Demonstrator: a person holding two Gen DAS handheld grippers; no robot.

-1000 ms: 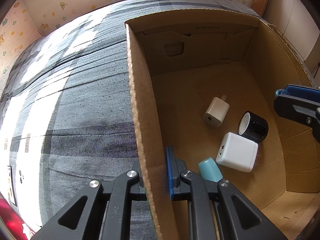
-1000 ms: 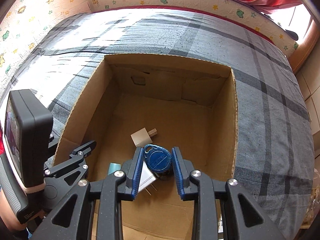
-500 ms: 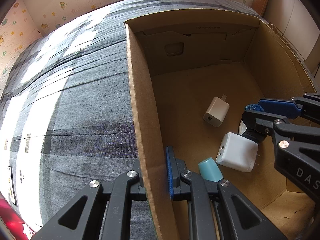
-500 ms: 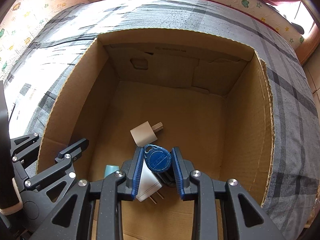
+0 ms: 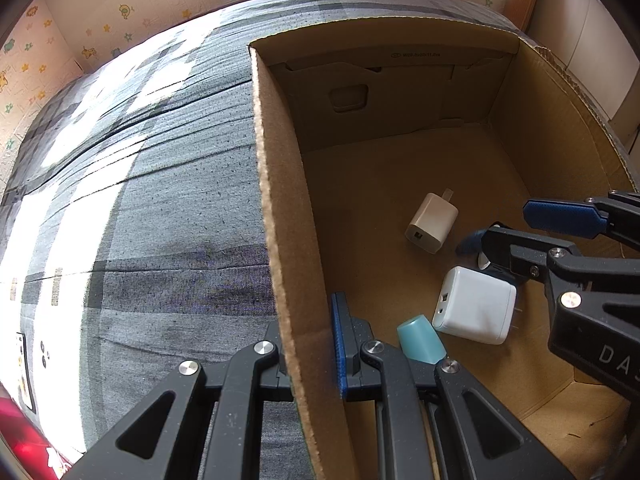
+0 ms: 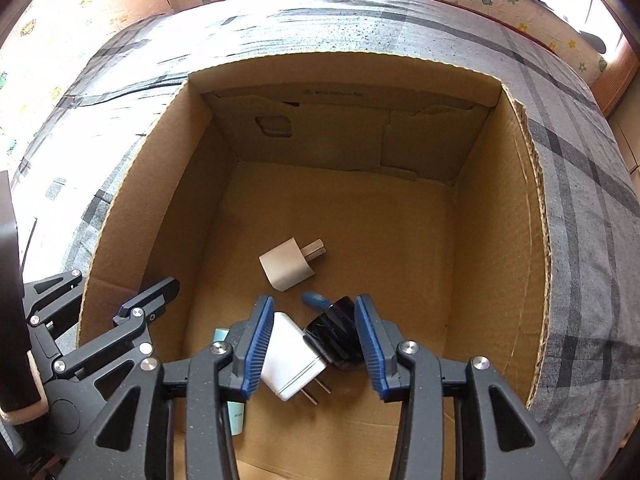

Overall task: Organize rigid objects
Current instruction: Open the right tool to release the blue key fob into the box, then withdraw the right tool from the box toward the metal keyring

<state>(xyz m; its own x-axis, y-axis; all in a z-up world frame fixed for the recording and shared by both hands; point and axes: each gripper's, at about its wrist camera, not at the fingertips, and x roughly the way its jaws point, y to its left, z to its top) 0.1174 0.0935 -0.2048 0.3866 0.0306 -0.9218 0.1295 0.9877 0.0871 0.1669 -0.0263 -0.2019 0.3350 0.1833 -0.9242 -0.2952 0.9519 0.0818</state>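
Right jaws spread inside cardboard box; left jaws clamped on box wall.

Right gripper (image 6: pixel 316 344) empty, low over the box floor. Blue key fob (image 6: pixel 316 300) lies on the floor, touching the black cylinder (image 6: pixel 336 332), just beside the white charger (image 6: pixel 288 360); beige plug (image 6: pixel 286 266) near; teal cap (image 5: pixel 420 338) by the left gripper (image 5: pixel 310 364). Cardboard box (image 6: pixel 536 208) sits on grey plaid bed (image 5: pixel 160 208).
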